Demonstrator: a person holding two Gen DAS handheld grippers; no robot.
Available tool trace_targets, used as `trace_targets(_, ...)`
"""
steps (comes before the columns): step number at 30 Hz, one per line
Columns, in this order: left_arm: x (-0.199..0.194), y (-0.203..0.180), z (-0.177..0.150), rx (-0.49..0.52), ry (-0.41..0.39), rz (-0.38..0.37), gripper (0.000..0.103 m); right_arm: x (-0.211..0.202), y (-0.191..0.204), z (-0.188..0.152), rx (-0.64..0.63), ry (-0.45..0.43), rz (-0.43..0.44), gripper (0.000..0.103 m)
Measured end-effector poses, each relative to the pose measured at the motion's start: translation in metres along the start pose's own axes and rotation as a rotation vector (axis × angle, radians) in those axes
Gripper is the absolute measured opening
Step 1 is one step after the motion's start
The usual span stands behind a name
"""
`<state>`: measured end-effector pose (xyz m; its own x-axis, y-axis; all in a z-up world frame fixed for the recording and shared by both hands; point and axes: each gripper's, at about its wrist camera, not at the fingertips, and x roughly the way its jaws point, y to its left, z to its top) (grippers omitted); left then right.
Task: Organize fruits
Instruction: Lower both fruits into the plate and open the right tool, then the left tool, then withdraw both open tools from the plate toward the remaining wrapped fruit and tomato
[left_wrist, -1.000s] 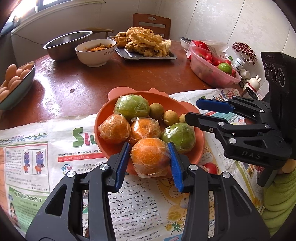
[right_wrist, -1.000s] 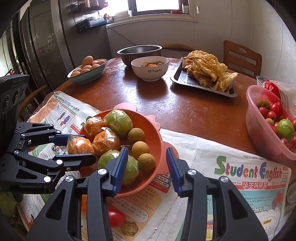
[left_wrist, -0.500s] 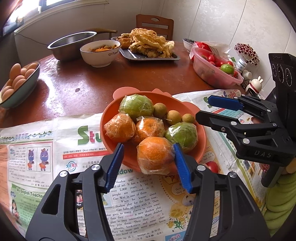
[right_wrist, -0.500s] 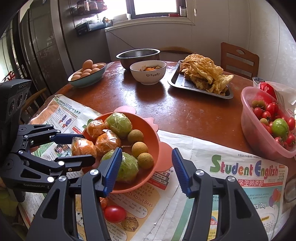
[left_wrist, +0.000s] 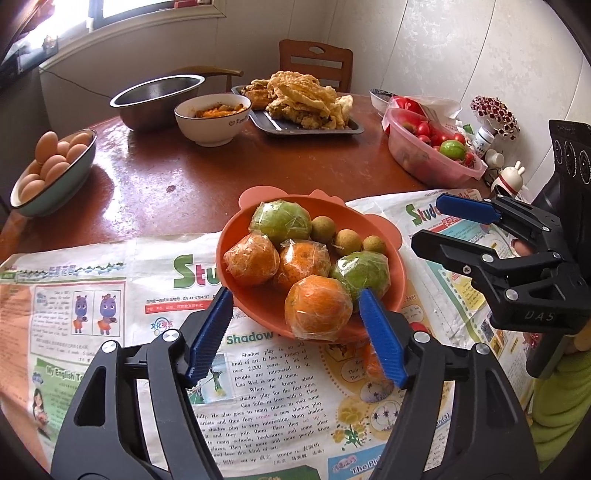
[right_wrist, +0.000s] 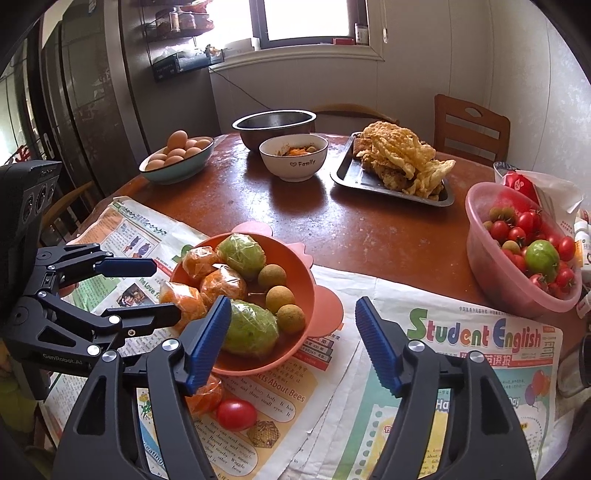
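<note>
**Hovering with both hands free over the fruit bowl**

Holding my left fingers (left_wrist: 295, 332) spread wide, I have nothing between them; their blue pads stand either side of the nearest film-wrapped orange (left_wrist: 318, 307), apart from it, and that orange sits on the near rim of the salmon-coloured plastic bowl with ear-shaped tabs (left_wrist: 397, 266). I judge it lies there because the bowl is already crowded: two more wrapped oranges, two wrapped green citrus fruits (left_wrist: 281, 221) and three small brown longans (left_wrist: 346, 242) fill the rest. My right fingers (right_wrist: 293, 341) are just as wide apart and grip nothing, aimed past the bowl's right edge over the paper. I keep them back, I think, so they stay clear of the left hand.

Two pieces are still outside the bowl: a red tomato (right_wrist: 236, 414) and a wrapped orange (right_wrist: 207, 397) beside it on the newspaper, near my right hand. So the sorting looks unfinished.

The bowl rests on colourful English-learning newspaper sheets (right_wrist: 480, 336) spread over a round reddish-brown wooden counter (right_wrist: 369, 229). Further off stand a teal bowl of brown eggs (right_wrist: 177, 157), a steel mixing bowl (right_wrist: 275, 125), a white "Family" bowl (right_wrist: 293, 160), a dark tray of fried food (right_wrist: 391, 173) and a pink translucent tub of cherry tomatoes (right_wrist: 480, 240). A bright window, wooden chairs and pale walls close the room.
</note>
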<state>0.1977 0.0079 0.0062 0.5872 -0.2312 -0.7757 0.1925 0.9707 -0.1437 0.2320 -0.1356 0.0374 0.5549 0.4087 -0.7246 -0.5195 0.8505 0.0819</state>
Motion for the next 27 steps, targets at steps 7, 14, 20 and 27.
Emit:
trace_targets(7, -0.011, -0.002, 0.000, -0.002, -0.017, 0.010, 0.074, -0.012, 0.002, 0.001, -0.004, -0.021, -0.016, 0.079)
trace_targets(14, -0.023, -0.003, -0.001, -0.005, -0.038, 0.021, 0.082, -0.029, 0.004, 0.001, -0.006, -0.052, -0.033, 0.088)
trace_targets(20, -0.032, -0.006, -0.001, -0.001, -0.054, 0.027, 0.090, -0.039, 0.006, 0.000, -0.009, -0.069, -0.042, 0.092)
trace_targets(27, -0.043, -0.007, -0.004, -0.007, -0.073, 0.030, 0.093, -0.049, 0.010, -0.003, -0.017, -0.079, -0.050, 0.093)
